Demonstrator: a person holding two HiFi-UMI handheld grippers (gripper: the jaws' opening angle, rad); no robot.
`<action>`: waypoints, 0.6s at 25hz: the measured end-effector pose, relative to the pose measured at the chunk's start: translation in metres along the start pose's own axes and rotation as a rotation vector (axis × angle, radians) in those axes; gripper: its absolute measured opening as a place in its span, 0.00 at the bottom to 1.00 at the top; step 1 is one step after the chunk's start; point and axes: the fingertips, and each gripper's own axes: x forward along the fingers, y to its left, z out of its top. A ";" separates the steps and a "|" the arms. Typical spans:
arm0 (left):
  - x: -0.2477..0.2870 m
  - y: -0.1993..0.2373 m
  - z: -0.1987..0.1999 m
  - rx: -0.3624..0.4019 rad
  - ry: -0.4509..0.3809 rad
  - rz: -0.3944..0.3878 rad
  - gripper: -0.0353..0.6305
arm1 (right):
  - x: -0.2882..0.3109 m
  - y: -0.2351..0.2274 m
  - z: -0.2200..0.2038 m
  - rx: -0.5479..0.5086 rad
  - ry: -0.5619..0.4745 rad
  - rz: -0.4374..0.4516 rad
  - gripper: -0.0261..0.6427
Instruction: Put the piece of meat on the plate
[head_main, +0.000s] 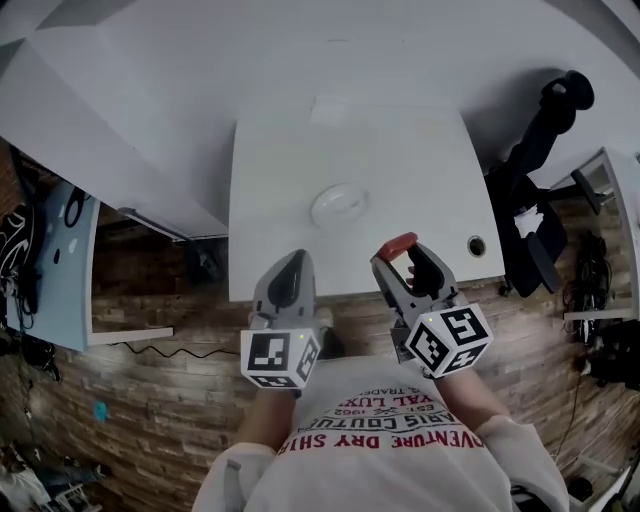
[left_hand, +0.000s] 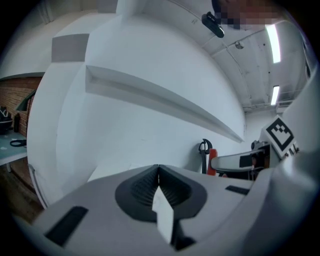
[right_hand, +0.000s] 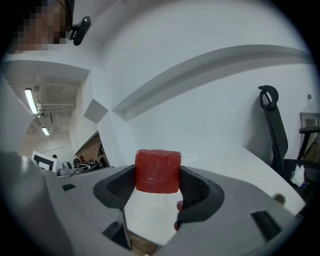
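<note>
A red block of meat (right_hand: 158, 170) sits squeezed between the pads of my right gripper (right_hand: 158, 186); in the head view the meat (head_main: 398, 244) shows at that gripper's (head_main: 408, 262) tips, just over the near edge of the white table (head_main: 400, 170). The white plate (head_main: 339, 205) lies in the middle of the table, ahead and to the left of the meat. My left gripper (head_main: 290, 272) hangs at the table's near edge with its jaws together and nothing in them; its pads (left_hand: 158, 189) meet in the left gripper view.
A black office chair (head_main: 540, 160) stands right of the table, near a round cable hole (head_main: 476, 245) in the tabletop. A light-blue desk (head_main: 60, 260) with dark objects is at the far left. Brick-patterned floor lies under me.
</note>
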 end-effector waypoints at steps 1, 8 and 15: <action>0.010 0.010 0.003 0.001 0.001 -0.011 0.06 | 0.013 0.001 0.004 -0.001 -0.003 -0.009 0.45; 0.068 0.068 0.015 0.001 0.027 -0.076 0.06 | 0.090 -0.001 0.017 -0.003 0.009 -0.073 0.45; 0.100 0.090 0.006 -0.024 0.066 -0.101 0.06 | 0.133 -0.014 0.015 -0.031 0.061 -0.105 0.45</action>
